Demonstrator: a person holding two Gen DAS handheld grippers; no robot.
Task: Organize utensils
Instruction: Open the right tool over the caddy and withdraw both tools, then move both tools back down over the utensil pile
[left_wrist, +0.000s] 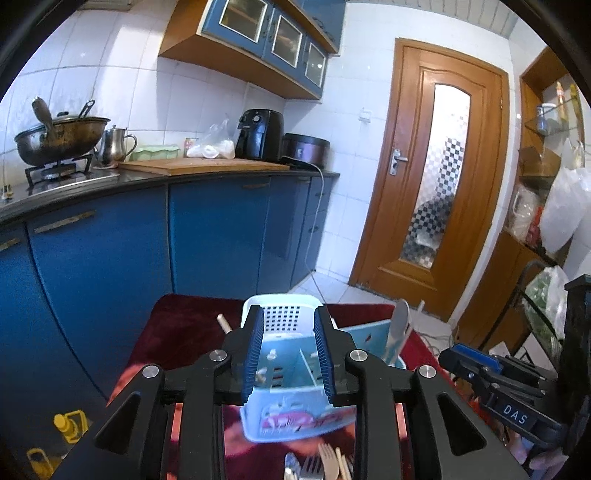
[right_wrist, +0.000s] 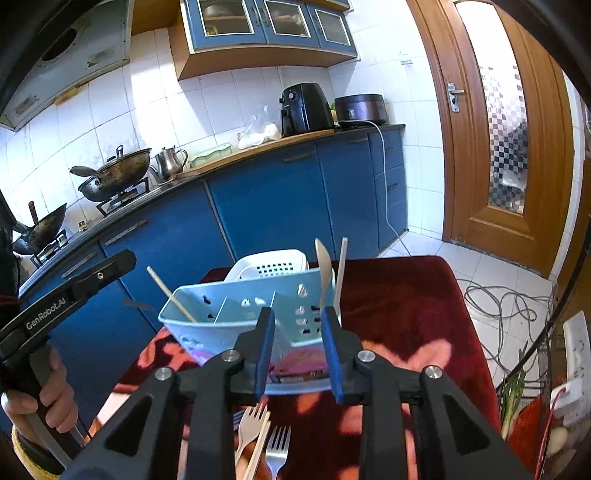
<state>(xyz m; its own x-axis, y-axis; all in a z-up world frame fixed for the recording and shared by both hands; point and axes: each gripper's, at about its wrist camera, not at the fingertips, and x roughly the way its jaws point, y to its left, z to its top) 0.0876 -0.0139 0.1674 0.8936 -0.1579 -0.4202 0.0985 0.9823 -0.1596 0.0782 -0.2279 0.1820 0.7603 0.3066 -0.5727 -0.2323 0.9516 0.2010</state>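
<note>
A light blue utensil caddy (right_wrist: 229, 306) with dividers stands on a dark red cloth (right_wrist: 406, 295). Its left compartment holds a wooden chopstick (right_wrist: 170, 291); its right end holds a metal spoon (right_wrist: 323, 266) and a white utensil (right_wrist: 341, 266). Several forks (right_wrist: 277, 446) and chopsticks (right_wrist: 258, 443) lie on the cloth near me. My right gripper (right_wrist: 298, 317) hovers open just before the caddy's near wall, gripping nothing. My left gripper (left_wrist: 289, 321) is open too, above the caddy (left_wrist: 295, 417), pads touching nothing. The spoon (left_wrist: 399, 321) stands to its right.
A white perforated basket (right_wrist: 273, 264) sits behind the caddy. Blue kitchen cabinets (right_wrist: 273, 206) run beyond the table, with woks on a stove (right_wrist: 114, 177). A wooden door (right_wrist: 498, 129) and loose cables (right_wrist: 498, 299) on the floor are at right. A hand (right_wrist: 55, 398) holds the left gripper's handle.
</note>
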